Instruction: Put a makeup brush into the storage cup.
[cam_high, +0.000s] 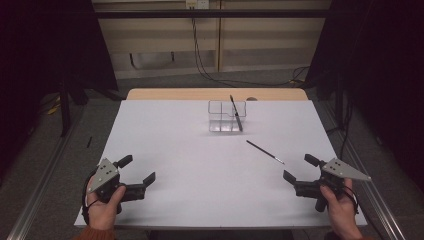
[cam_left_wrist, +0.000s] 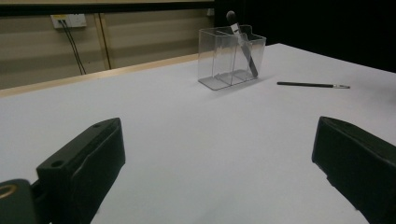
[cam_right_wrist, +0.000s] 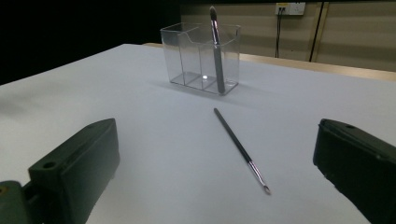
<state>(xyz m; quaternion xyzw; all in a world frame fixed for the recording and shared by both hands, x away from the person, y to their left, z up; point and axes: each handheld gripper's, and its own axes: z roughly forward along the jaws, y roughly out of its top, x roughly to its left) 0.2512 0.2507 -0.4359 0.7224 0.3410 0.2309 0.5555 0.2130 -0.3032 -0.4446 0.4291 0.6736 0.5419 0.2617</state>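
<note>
From the high view, a clear plastic organiser box with divided compartments is standing at the far middle of the white table, and one dark-handled makeup brush is already leaning inside its right-hand compartment, head up. A second thin black brush with a silver ferrule is lying flat on the table, near and to the right of the box, well apart from it. The left gripper is hovering at the near left corner with its jaws spread wide, holding nothing; the right gripper is doing the same at the near right, closest to the loose brush but not touching it.

From the left gripper view, both black jaws are standing far apart with bare table between them, and the organiser and the lying brush are sitting far off to the right.

From the right gripper view, the jaws are gaping wide and empty, and the loose brush is lying just ahead between them, tip pointing near, with the box beyond.

I'd judge the job to be about halfway: one brush stowed, one still to be picked up and dropped in
</note>
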